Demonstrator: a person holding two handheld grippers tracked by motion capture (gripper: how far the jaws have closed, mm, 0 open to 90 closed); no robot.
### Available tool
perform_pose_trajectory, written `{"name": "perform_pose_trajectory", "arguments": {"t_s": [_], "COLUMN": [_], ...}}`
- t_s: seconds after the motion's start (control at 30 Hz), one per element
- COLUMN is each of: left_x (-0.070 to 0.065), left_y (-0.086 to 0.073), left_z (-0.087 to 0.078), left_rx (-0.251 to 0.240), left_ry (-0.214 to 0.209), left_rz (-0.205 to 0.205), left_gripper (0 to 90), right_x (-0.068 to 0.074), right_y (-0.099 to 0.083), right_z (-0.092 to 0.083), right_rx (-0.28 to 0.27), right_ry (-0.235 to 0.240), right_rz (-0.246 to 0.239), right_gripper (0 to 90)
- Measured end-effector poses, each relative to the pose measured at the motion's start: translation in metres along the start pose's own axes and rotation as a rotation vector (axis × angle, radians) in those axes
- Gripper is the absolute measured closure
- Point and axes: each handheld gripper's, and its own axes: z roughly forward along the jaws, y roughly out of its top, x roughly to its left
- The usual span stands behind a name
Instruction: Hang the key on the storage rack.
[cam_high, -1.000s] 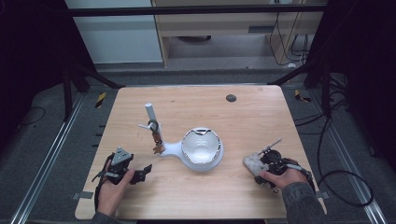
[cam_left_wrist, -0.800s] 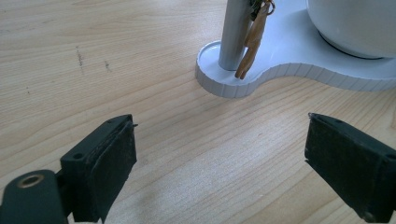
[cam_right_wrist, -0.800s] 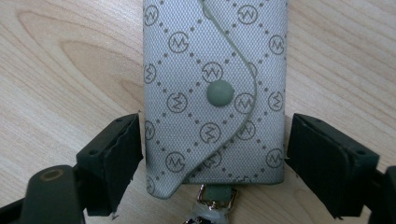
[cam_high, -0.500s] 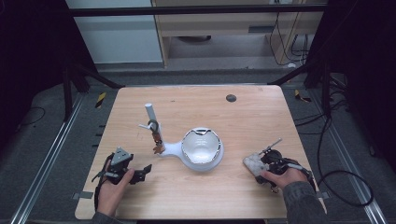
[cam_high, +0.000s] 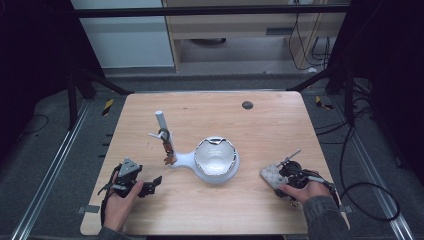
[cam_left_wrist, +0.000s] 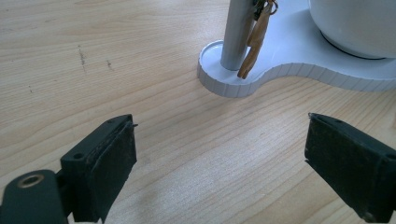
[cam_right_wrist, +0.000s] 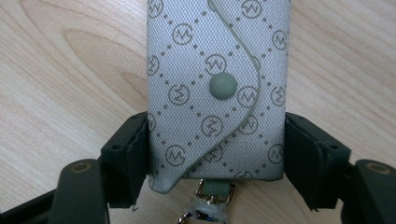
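My right gripper (cam_right_wrist: 215, 154) is squeezing a small grey key pouch (cam_right_wrist: 217, 88), one jaw on each side of it. The pouch has a snap button (cam_right_wrist: 222, 86) in the middle and a little metal clip (cam_right_wrist: 205, 205) hanging near my jaws. It sits low over the wooden table (cam_high: 270, 125).

Off to the left of that gripper is a white stand (cam_high: 187, 159) with a bowl (cam_high: 215, 156) in it and a grey post (cam_high: 162, 126). A brown key tag (cam_left_wrist: 254, 39) already hangs on the post.

My left gripper (cam_left_wrist: 219, 154) is wide open and holds nothing. The post stands just ahead of it, with bare table between its jaws.

I think I am at the carrying step. Next I should lift the pouch, bring it over to the post, and hook its clip on a peg, going slow so I don't bump the bowl
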Motion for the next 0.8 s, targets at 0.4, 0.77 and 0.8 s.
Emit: {"name": "perform_pose_trajectory", "arguments": {"t_s": [0.4,0.77,0.8], "left_x": [0.004,0.006,0.006], "left_y": [0.000,0.000,0.000], "left_z": [0.000,-0.002,-0.002], "left_rx": [0.000,-0.008,-0.007], "left_ry": [0.011,0.029,0.031], "left_rz": [-0.007,0.002,0.000], "left_gripper": [8.5,8.5,8.4], "right_x": [0.010,0.031,0.038], "right_y": [0.010,0.031,0.035], "right_z": [-0.045,-0.085,-0.090], "right_rx": [-0.056,-0.101,-0.109], "right_ry": [-0.054,-0.086,-0.085], "right_rz": [-0.098,-0.179,-0.200], "right_gripper": [31.3,31.3,31.3]}}
